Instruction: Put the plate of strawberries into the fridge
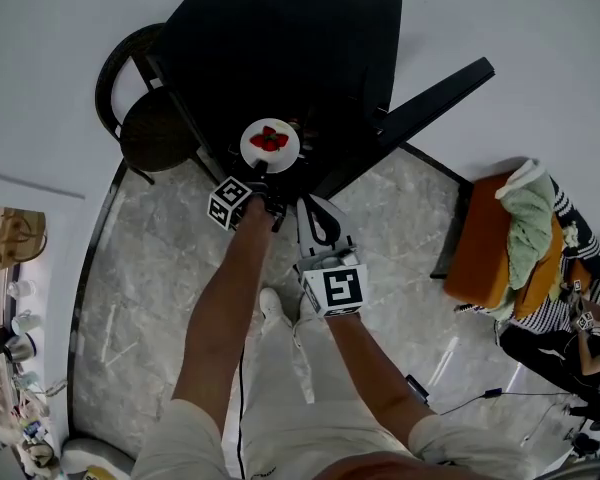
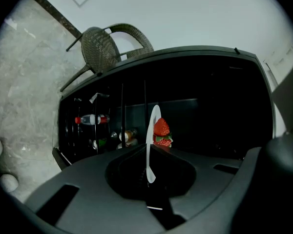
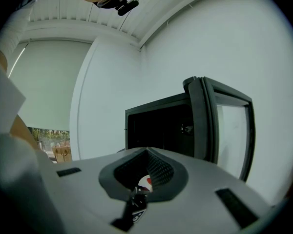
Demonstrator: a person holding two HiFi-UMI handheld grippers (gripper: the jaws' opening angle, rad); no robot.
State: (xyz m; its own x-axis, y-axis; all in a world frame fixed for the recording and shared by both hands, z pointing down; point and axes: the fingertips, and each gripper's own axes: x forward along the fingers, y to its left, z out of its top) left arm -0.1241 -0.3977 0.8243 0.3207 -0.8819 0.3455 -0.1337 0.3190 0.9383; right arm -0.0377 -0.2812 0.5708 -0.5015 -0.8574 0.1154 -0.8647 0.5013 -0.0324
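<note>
A white plate (image 1: 270,144) with red strawberries (image 1: 269,139) is held level in front of the open black fridge (image 1: 280,38). My left gripper (image 1: 263,174) is shut on the plate's near rim. In the left gripper view the plate (image 2: 152,135) shows edge-on between the jaws of the left gripper (image 2: 149,177), with the strawberries (image 2: 161,132) on its right. Beyond it lie the fridge shelves with bottles (image 2: 92,119). My right gripper (image 1: 310,204) hangs just right of the left one, shut and holding nothing. In the right gripper view the right gripper (image 3: 139,189) points at the dark fridge opening (image 3: 156,126).
The fridge door (image 1: 432,96) stands swung out to the right, seen too as the door (image 3: 224,126) in the right gripper view. A dark wicker chair (image 1: 145,118) sits left of the fridge. An orange seat (image 1: 490,253) piled with clothes and a seated person (image 1: 570,318) are at the right.
</note>
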